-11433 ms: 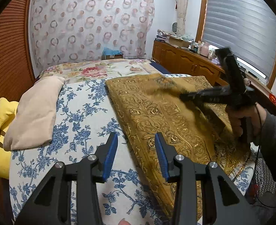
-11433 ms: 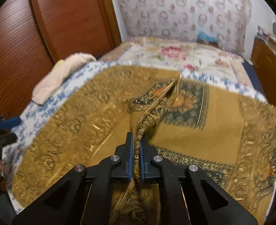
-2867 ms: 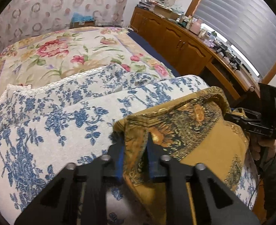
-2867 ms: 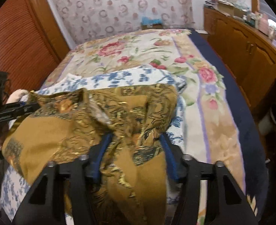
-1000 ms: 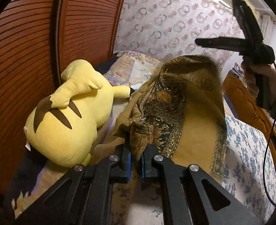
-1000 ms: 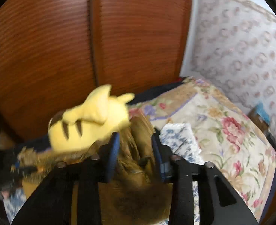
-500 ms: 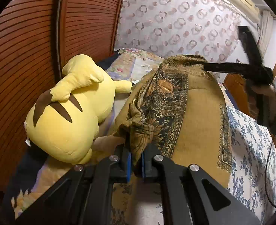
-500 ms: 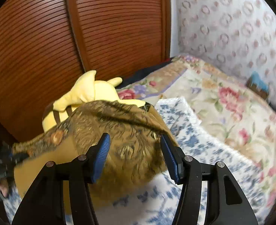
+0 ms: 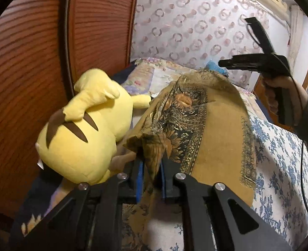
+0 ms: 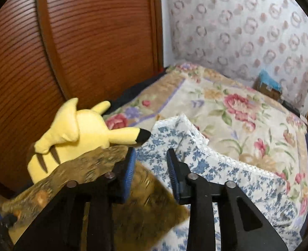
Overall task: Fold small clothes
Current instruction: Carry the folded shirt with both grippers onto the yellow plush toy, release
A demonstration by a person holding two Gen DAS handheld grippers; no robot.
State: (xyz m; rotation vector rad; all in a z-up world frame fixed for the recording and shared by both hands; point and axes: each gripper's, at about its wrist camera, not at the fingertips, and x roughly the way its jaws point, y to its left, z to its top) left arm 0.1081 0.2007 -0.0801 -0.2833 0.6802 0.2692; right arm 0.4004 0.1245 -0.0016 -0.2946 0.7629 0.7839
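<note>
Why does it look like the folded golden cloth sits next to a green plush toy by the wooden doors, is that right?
Nearly right, but the plush toy is yellow with brown stripes, not green. The left wrist view shows it lying beside the golden cloth, close to the wooden doors.

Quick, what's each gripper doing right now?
Left gripper: fingers opening, golden patterned cloth still between them.
Right gripper: open, fingers closing, nothing between them.

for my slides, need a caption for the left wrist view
Left gripper opening around a gold patterned cloth beside a yellow plush toy.
</note>
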